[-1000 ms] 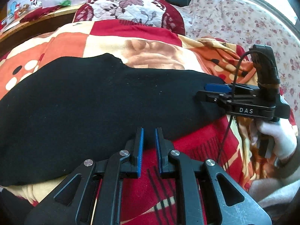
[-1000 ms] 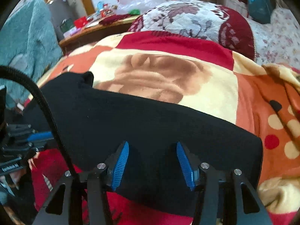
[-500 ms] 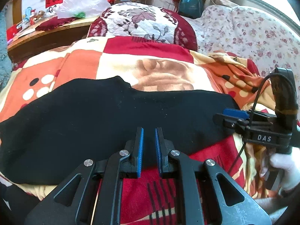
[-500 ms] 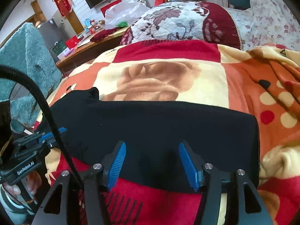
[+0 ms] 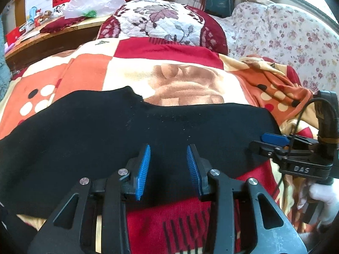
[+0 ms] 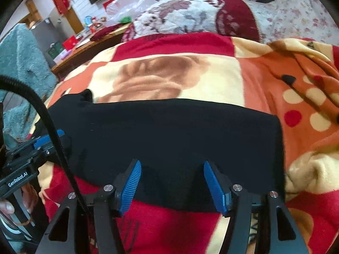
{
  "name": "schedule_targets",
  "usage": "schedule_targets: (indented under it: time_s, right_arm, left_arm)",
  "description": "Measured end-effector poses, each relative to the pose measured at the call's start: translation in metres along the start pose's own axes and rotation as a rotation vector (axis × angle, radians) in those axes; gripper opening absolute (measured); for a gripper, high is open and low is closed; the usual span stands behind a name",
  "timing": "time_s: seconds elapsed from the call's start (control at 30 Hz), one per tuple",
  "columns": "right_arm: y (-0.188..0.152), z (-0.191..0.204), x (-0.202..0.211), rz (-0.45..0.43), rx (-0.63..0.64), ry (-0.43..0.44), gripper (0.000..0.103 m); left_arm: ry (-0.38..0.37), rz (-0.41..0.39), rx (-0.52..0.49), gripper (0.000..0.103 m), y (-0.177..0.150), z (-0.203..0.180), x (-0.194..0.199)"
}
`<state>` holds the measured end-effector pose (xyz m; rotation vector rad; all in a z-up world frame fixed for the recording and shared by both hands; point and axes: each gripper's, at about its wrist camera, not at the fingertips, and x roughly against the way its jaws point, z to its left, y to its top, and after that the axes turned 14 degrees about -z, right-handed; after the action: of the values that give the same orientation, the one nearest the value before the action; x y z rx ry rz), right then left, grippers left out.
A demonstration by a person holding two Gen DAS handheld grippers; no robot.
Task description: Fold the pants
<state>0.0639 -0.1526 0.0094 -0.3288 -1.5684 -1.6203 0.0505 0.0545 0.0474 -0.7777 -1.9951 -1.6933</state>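
Left claw has its fingers apart with a moderate gap, nothing between them, ribbed blue pads facing each other over the near edge of the pants. Can't tell if the tips actually touch the cloth. Right claw is spread wider, also holding nothing, sitting at the same near edge further toward the right end of the pants.

The pants are plain black, soft-looking knit with a bit of lint, lying flat as a long band straight ahead of both claws and spreading off to either side. A small bump pokes up on the far edge, left of the left claw. The right end looks like a straight, squared edge.

Under them is a fuzzy blanket with red, orange and cream blocks and polka dots. Beyond it sits a red and white floral pillow.
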Motion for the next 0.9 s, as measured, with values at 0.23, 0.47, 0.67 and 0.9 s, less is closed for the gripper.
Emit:
schedule_targets:
  time_s: [0.23,0.47,0.67,0.9]
  right_arm:
    - [-0.008,-0.029,0.019,0.003,-0.097,-0.035,0.066]
    - [-0.028,-0.054,0.042,0.013,-0.223,-0.047,0.067]
    - [-0.050,-0.066,0.045,0.042,-0.327,-0.015,0.067]
    - [-0.053,-0.086,0.037,-0.034,-0.446,0.050,0.068]
  left_arm:
    - [-0.067,0.041,-0.037,0.035,0.000,-0.016,-0.025]
    - [-0.159,0.055,-0.089,0.040,0.015,-0.041,-0.044]
    - [-0.245,0.071,-0.131,0.040,0.032,-0.063,-0.064]
    - [-0.349,0.126,-0.229,0.040,0.045,-0.090,-0.088]
